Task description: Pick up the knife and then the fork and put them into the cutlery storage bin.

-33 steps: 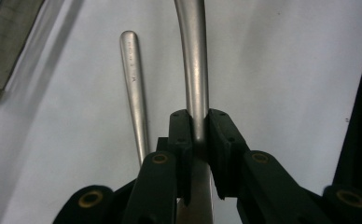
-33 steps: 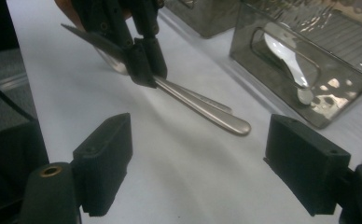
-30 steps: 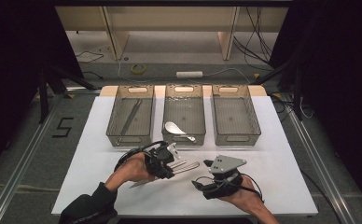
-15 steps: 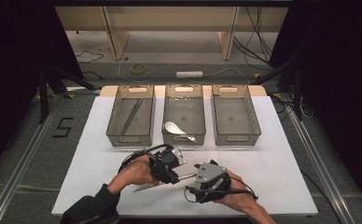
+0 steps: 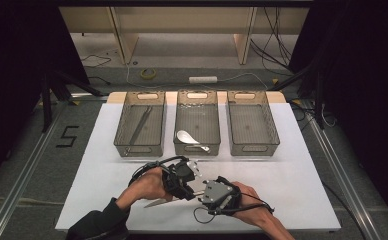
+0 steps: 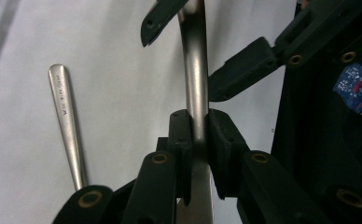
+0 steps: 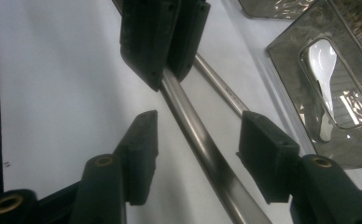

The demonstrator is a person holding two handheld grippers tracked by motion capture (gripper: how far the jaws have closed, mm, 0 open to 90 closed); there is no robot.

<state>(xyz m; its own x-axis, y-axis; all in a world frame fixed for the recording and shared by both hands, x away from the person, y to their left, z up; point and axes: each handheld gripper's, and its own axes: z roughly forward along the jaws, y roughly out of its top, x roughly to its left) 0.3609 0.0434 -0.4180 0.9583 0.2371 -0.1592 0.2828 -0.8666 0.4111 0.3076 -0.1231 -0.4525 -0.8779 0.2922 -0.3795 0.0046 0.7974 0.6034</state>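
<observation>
Left gripper (image 5: 188, 184) is seen in the high view near the front edge of the white table (image 5: 302, 190), with its jaws clamped on a metal utensil handle (image 6: 195, 79). In the left gripper view, the handle is pinched between the two black pads and runs upward out of the jaws. A second metal utensil handle (image 6: 67, 126) is seen lying flat on the table just to the left of the clamped one, apart from it.

The right gripper (image 5: 204, 192) is held just beside the left one, facing it. In the right gripper view, the clamped handle (image 7: 202, 140) passes diagonally between the right gripper's two pads, and a gap is visible on each side of it; the pads are not pressed on the metal. These jaws have just been closing, with the handle between them but not yet gripped. The left gripper's jaws are seen at the top of that view, closed on the same handle.

Three clear plastic bins are set in a row farther back on the table. A pair of long thin utensils is contained in the left bin (image 5: 127, 127), a white spoon (image 5: 187, 137) in the middle bin (image 5: 198, 100), and the right bin (image 5: 272, 125) stands beside it.
</observation>
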